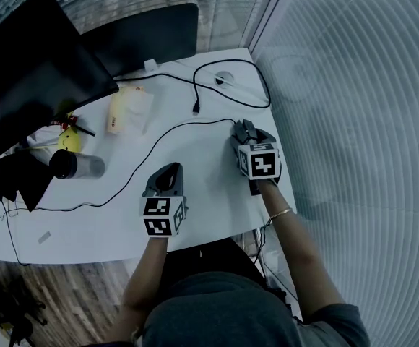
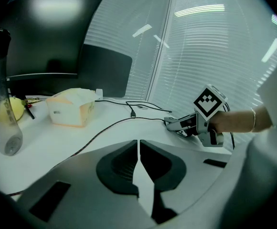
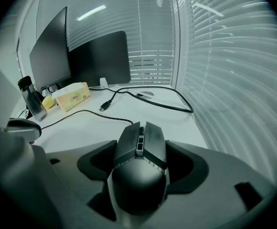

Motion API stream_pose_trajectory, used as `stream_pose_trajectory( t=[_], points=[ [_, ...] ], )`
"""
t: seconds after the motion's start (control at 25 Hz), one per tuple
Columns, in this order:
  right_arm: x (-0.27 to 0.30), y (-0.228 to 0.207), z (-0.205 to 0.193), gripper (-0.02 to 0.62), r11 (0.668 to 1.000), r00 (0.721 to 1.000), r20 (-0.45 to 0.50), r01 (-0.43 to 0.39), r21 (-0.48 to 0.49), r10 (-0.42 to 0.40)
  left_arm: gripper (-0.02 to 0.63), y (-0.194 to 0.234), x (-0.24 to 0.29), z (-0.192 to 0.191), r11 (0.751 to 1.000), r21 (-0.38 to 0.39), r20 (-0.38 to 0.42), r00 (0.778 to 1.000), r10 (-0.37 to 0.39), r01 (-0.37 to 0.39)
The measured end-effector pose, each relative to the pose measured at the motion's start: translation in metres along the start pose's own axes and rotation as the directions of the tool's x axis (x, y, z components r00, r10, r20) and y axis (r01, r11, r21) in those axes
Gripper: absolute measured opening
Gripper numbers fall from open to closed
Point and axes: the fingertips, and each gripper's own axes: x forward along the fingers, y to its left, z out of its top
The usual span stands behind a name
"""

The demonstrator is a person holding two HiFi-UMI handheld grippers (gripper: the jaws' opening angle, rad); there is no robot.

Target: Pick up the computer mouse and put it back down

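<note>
Holding: the right gripper (image 1: 247, 137) has both jaws pressed on the sides of the computer mouse (image 3: 139, 151).
Mouse place: near the right edge of the white desk (image 1: 217, 194); on it or just above it, I cannot tell.
Mouse cord (image 3: 84, 110): black, runs left across the desk.
Left gripper (image 2: 138, 168): jaws pushed together, nothing between them, near the front of the desk.
Behind: tissue box (image 2: 71, 108), bottle (image 1: 76, 165), dark screen (image 1: 29, 71).

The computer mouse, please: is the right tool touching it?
Touching. The right gripper view shows the computer mouse wedged between the jaws of the right tool, both jaws pressed against its sides.
</note>
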Motion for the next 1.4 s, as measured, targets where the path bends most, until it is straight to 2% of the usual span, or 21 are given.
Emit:
stream_pose_trajectory(
  t=[0.28, 0.4, 0.68, 0.92, 1.4],
  points=[
    [-0.002, 0.001, -0.001, 0.304, 1.0, 1.0, 0.01, 0.01, 0.003, -0.01, 0.032, 0.002, -0.006, 0.0, 1.0, 0.003, 0.006, 1.0, 0.005, -0.005],
    [-0.005, 0.004, -0.001, 0.336, 1.0, 1.0, 0.016, 0.007, 0.005, -0.007, 0.032, 0.002, -0.01, 0.001, 1.0, 0.004, 0.011, 1.0, 0.004, -0.004],
    [-0.023, 0.004, 0.002, 0.339, 0.999, 0.997, 0.06, 0.054, 0.001, -0.054, 0.032, 0.002, -0.02, 0.0, 1.0, 0.007, 0.021, 1.0, 0.002, -0.002],
    [-0.046, 0.008, 0.003, 0.33, 0.997, 0.991, 0.107, 0.082, 0.01, -0.082, 0.032, 0.0, -0.03, -0.001, 1.0, 0.005, 0.036, 0.999, -0.007, 0.007],
    [-0.09, 0.033, -0.007, 0.288, 0.998, 0.979, 0.195, 0.056, 0.04, -0.063, 0.032, -0.006, -0.053, 0.0, 0.999, 0.045, 0.082, 0.997, -0.01, 0.007]
  ],
)
